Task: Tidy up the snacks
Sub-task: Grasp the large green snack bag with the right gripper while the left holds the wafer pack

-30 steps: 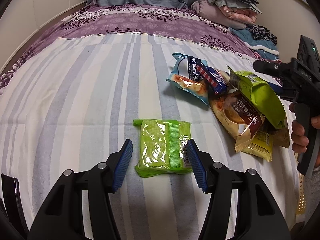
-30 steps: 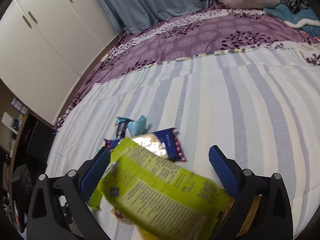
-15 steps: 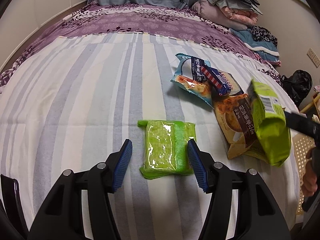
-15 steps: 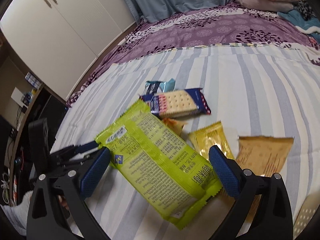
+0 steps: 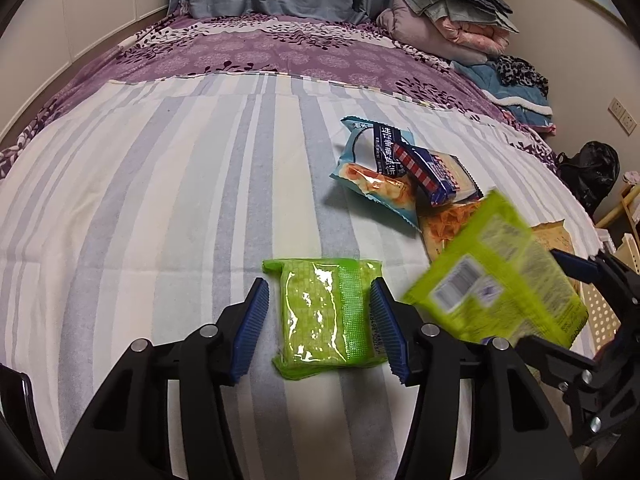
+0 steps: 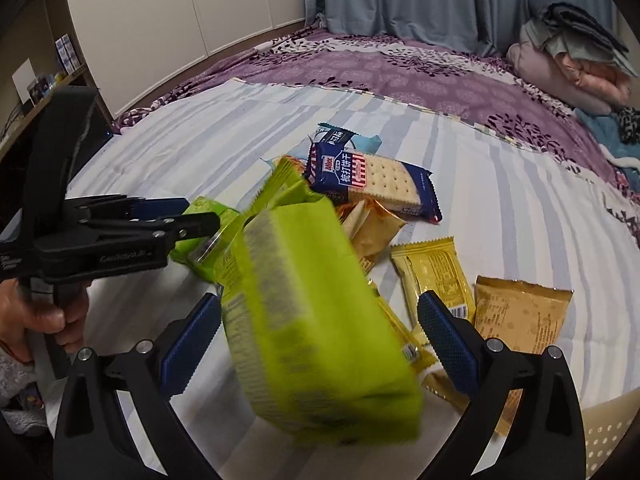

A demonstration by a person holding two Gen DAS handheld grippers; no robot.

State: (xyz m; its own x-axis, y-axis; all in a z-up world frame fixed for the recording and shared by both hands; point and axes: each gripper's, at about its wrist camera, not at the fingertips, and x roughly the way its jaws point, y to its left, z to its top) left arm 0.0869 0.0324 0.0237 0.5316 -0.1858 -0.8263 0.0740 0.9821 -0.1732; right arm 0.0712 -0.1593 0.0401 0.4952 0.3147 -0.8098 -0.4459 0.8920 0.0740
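A small green packet [image 5: 324,316] lies flat on the striped sheet [image 5: 160,200] between the fingers of my left gripper [image 5: 320,332]. Those jaws are closing; the right pad is at the packet's edge and a gap shows at the left pad. My right gripper [image 6: 320,340] is shut on a large lime-green bag [image 6: 316,320], held tilted in the air and blurred. In the left wrist view that lime-green bag [image 5: 496,280] hangs just right of the small packet. In the right wrist view the left gripper [image 6: 200,212] sits at the left, held by a hand [image 6: 40,312].
A pile of snacks lies beyond: a blue cracker pack [image 6: 376,184], a light-blue bag [image 5: 372,160], an orange bag [image 5: 448,224], yellow packets [image 6: 432,276] and a tan pack [image 6: 520,320]. A white perforated basket [image 6: 608,428] stands at the bed's right edge. Folded blankets [image 5: 448,20] sit at the head.
The right gripper has lifted the lime-green bag off the pile, carried it toward the left gripper and rolled it. The left gripper stayed over the small green packet and its jaws narrowed.
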